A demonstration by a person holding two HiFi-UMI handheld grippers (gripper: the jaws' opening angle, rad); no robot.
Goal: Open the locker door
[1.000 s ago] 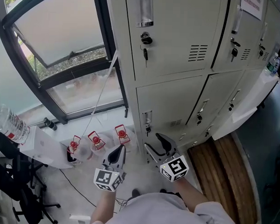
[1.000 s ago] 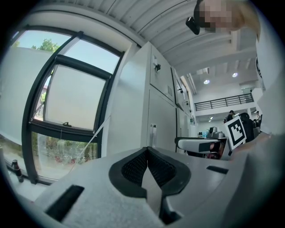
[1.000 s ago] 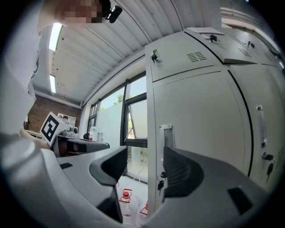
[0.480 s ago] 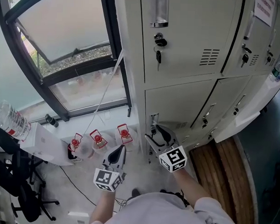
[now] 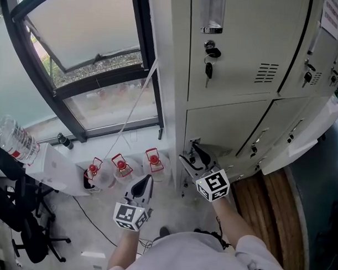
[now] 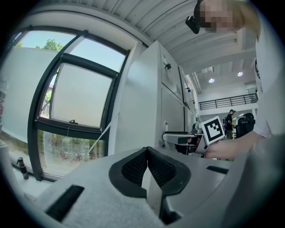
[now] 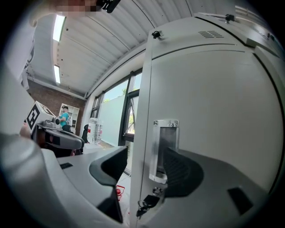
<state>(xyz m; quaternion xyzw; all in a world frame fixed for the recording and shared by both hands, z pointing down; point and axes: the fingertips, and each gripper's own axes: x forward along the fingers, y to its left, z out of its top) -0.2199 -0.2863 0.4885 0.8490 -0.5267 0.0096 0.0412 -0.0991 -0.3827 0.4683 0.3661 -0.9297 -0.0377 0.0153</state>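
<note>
**Right gripper now at lower locker door handle**

Lower pale grey metal locker door [image 5: 224,125] is shut. A dark key [image 7: 144,205] hangs below the door's recessed metal handle [image 7: 164,149].

Right gripper [image 5: 194,153] has advanced from short of the door to the handle. Its jaws are wide apart, one off the door's left edge and one over the handle, clamping nothing.

Left gripper [image 5: 143,186] sits left of the door, well apart and unmoved. Its jaws are closed together and empty.
</note>
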